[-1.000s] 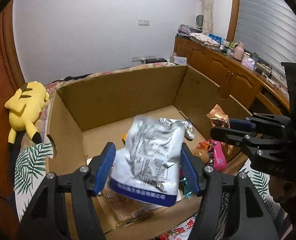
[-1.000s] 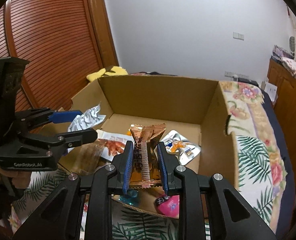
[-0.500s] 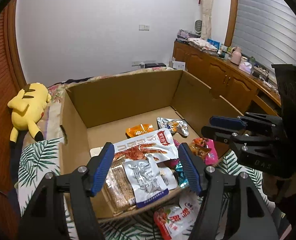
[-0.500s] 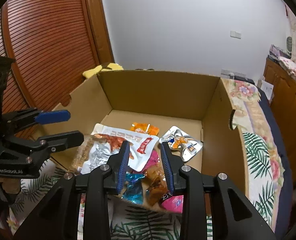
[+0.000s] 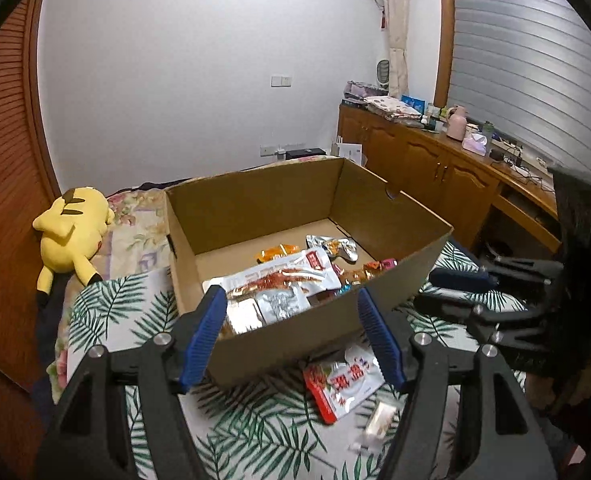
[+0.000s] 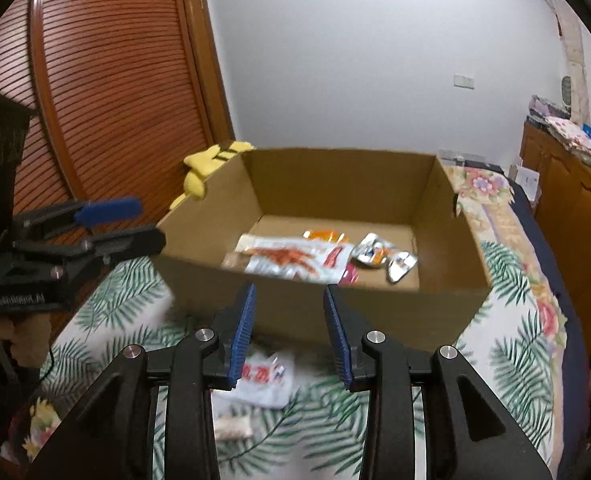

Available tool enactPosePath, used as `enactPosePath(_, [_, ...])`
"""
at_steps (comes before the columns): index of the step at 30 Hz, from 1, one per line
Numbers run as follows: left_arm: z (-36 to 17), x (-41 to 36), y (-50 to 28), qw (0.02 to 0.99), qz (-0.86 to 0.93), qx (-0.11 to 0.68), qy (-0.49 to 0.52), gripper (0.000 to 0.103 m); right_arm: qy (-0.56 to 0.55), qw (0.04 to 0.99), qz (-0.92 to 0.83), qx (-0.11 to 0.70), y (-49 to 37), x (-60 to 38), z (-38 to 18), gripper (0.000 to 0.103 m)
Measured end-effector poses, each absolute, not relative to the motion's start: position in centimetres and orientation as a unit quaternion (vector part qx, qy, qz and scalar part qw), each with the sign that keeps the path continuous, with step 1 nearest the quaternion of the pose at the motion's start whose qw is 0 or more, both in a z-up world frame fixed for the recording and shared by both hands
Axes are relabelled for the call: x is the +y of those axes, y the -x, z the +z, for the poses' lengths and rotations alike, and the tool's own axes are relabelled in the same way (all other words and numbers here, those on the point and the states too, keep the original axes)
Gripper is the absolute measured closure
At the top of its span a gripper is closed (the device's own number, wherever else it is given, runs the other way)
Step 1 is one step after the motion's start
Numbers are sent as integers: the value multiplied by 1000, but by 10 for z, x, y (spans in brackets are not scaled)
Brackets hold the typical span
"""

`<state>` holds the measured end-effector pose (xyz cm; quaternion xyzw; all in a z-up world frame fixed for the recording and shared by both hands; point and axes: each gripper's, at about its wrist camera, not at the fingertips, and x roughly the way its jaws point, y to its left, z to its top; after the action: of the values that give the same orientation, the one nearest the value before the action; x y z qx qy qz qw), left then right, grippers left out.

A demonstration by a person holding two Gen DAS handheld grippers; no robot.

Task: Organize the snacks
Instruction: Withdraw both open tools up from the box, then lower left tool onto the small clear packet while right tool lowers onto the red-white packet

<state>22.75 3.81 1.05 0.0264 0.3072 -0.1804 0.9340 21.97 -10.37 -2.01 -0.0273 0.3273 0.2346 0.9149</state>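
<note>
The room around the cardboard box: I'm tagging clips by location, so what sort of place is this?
Most likely a bedroom at home: the cardboard box sits on a leaf-print bedspread, a yellow plush toy lies beside it, and wooden cabinets line the wall.

Empty right gripper [image 6: 289,330] before snack-filled cardboard box [image 6: 375,312]

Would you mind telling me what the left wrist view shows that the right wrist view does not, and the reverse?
Only the left wrist view shows the window blinds, pink kettle and right gripper.

Only the right wrist view shows the left gripper.

Both show the cardboard box holding snacks, the yellow plush, and a red-and-white packet outside it.
</note>
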Motion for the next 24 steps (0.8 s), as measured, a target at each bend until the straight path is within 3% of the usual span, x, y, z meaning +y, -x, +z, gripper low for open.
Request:
enactPosePath(16, [-56, 22, -188, 906, -211, 366, -17, 35, 39, 902, 225, 366, -190, -111, -55, 64])
enactPosePath(24, [-89, -10, -178, 874, -262, 409, -34, 48, 38, 898, 225, 376, -195, -119, -63, 62])
